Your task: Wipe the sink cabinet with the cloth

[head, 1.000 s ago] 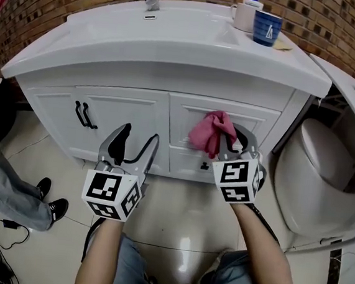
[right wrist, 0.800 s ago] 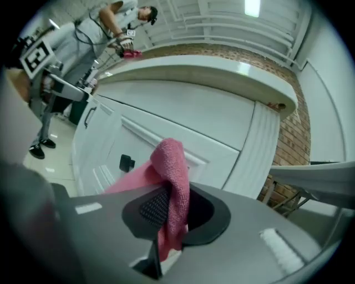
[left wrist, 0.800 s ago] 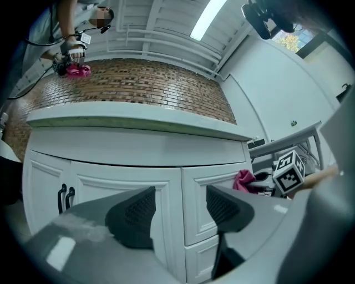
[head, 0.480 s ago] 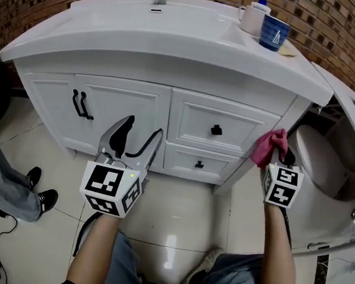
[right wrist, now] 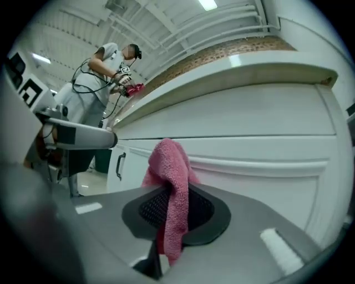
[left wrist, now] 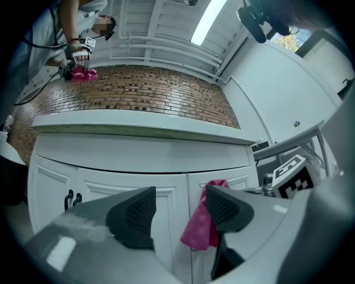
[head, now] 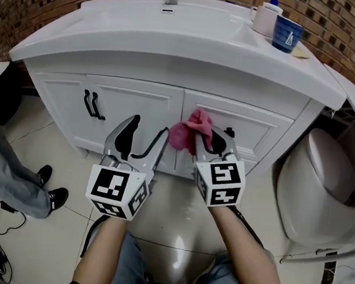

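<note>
Left forearm (head: 101, 249) and right forearm (head: 241, 257) reach forward side by side; left hand-held gripper (head: 146, 134) jaws apart, empty; right hand-held gripper (head: 213, 142) clamped on the cloth (head: 188, 133)

Brick wall (head: 348, 27), glossy tile floor (head: 176, 216), toilet (head: 317, 183)

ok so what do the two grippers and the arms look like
Both the left gripper and the right gripper have grey fingers with black textured pads, and each carries a white cube printed with black square markers. A black cable trails below the left one. The forearms are bare.
</note>
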Available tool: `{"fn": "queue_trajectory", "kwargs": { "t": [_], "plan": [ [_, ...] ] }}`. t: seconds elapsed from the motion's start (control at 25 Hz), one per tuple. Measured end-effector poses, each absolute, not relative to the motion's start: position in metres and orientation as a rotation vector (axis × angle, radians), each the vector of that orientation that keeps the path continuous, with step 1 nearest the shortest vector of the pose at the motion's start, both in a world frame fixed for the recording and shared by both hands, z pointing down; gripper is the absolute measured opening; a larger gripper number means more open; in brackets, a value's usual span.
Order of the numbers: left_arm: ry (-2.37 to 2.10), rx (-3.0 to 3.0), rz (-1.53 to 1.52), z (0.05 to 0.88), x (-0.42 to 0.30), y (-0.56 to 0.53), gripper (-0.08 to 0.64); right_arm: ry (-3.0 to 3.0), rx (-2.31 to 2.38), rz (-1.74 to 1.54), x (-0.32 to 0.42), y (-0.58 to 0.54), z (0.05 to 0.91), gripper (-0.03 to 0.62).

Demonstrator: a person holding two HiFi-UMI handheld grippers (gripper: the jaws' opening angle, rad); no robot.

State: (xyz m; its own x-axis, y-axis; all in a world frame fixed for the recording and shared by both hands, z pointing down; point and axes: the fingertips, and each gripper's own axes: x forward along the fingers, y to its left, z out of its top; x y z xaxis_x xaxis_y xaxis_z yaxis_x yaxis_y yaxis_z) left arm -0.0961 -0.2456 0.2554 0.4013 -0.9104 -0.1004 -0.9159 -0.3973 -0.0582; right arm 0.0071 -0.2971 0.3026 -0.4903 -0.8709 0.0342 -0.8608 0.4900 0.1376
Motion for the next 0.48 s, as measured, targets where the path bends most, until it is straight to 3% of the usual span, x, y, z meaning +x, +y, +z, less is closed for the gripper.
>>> {"fn": "queue_trajectory", "kwargs": {
  "t": [0.2,0.48],
  "plan": [
    [1.684,-2.518,0.038,0.257,-0.106,-0.244,0.281,-2.627,1.463,-0.164,-0.045,-0.314,0.320,0.046],
    [1.673,-2.532,0.013,0.262,-0.107,-0.255,0.281,-2.412,1.562,-0.323,0.003,-0.314,0.327,0.046]
  ]
}}
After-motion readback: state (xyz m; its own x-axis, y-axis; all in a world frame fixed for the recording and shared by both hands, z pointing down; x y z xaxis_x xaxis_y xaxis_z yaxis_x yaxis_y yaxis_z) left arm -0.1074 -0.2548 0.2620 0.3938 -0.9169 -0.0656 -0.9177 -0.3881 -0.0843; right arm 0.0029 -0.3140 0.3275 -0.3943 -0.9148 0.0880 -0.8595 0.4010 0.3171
